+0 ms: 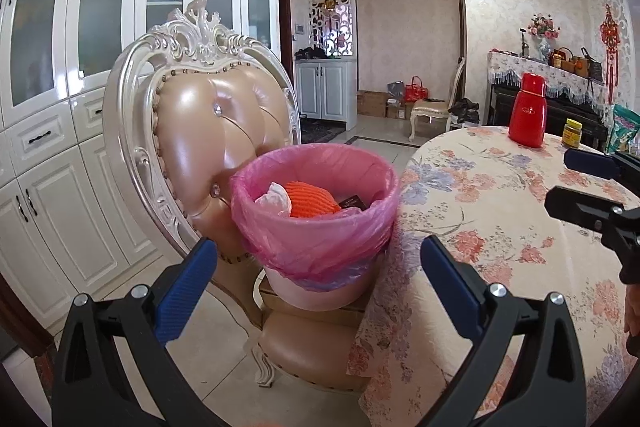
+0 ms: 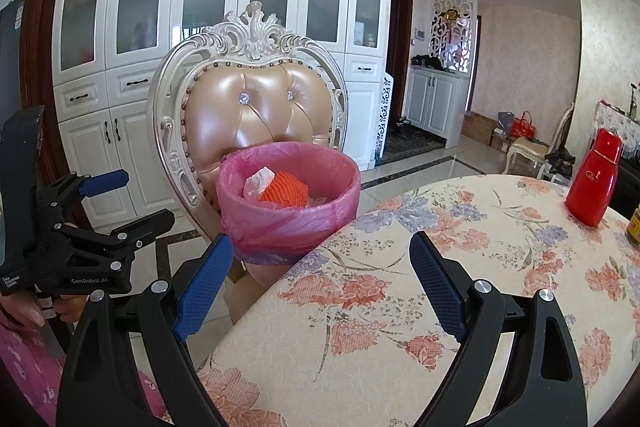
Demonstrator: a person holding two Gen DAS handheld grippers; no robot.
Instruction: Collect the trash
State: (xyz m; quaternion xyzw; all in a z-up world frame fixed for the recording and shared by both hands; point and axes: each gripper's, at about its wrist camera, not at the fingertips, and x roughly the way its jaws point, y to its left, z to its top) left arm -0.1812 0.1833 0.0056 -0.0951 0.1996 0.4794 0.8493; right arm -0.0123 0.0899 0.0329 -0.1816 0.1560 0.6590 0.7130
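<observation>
Left of the floral table (image 2: pixel 400 267), the pink-lined bin (image 1: pixel 316 223) sat on the chair (image 1: pixel 208 131), raised within easy reach, already holding crumpled paper (image 1: pixel 276 198) and orange netting (image 1: pixel 312 201). Beside the table, left gripper (image 1: pixel 318 281) and right gripper (image 2: pixel 322 281) hung wide apart, empty, apparently finished dropping.

Pink-lined trash bin (image 1: pixel 320 223) upright on a chair seat, holding crumpled white paper (image 1: pixel 274 199) at 9 o'clock beside an orange knitted lump (image 1: pixel 314 203).
</observation>
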